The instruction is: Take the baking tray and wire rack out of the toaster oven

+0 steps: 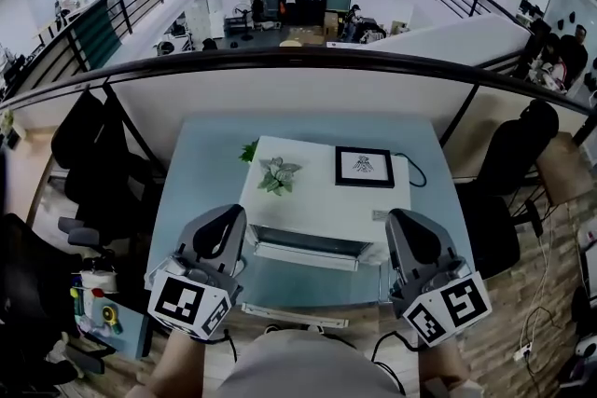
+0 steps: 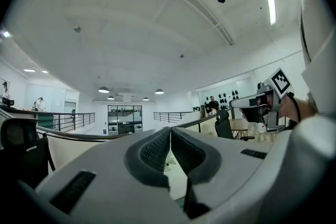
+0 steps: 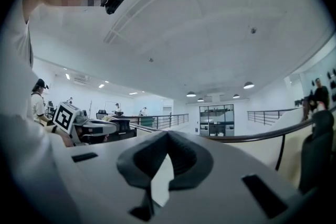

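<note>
Two closed, empty tools, left tool (image 1: 224, 217) and right tool (image 1: 407, 221), face the toaster oven (image 1: 317, 205) ahead; we can't make out tray or rack, so early or late fits.

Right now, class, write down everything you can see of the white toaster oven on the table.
The toaster oven is a white box with a flat top, seen from above, standing on the pale blue table. A small plant and a black-framed picture rest on its top. A shiny strip runs along its near front; whether the oven stands open cannot be told. A dark cable leaves its right side.
</note>
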A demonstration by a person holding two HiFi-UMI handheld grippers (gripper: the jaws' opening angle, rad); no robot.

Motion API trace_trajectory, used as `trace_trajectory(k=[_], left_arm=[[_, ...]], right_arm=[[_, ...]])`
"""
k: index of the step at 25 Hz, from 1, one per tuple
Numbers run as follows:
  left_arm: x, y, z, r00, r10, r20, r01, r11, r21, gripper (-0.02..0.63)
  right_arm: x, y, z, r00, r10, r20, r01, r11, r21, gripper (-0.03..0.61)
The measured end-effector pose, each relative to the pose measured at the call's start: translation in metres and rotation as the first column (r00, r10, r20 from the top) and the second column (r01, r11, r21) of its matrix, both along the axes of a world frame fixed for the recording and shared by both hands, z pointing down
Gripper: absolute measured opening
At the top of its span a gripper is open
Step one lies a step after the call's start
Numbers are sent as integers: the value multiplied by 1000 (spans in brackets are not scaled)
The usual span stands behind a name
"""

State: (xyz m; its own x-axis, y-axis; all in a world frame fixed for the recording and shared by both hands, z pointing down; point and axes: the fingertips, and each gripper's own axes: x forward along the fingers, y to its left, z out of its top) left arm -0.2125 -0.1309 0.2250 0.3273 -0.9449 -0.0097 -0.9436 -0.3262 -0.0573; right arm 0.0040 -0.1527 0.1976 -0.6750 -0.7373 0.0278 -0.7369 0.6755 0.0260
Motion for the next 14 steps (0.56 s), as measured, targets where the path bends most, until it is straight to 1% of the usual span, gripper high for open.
trace_trajectory(k=[6,14], left_arm=[[-4,-5,6,1000,-3,-8,3,1000,-19,11],[-4,-12,11,1000,-1,0,1,999,-34,11]], right_arm=[[-2,-6,5,1000,-1,-9,1,1000,-19,3],[-3,-12,8,1000,-5,-19,5,1000,-28,3]])
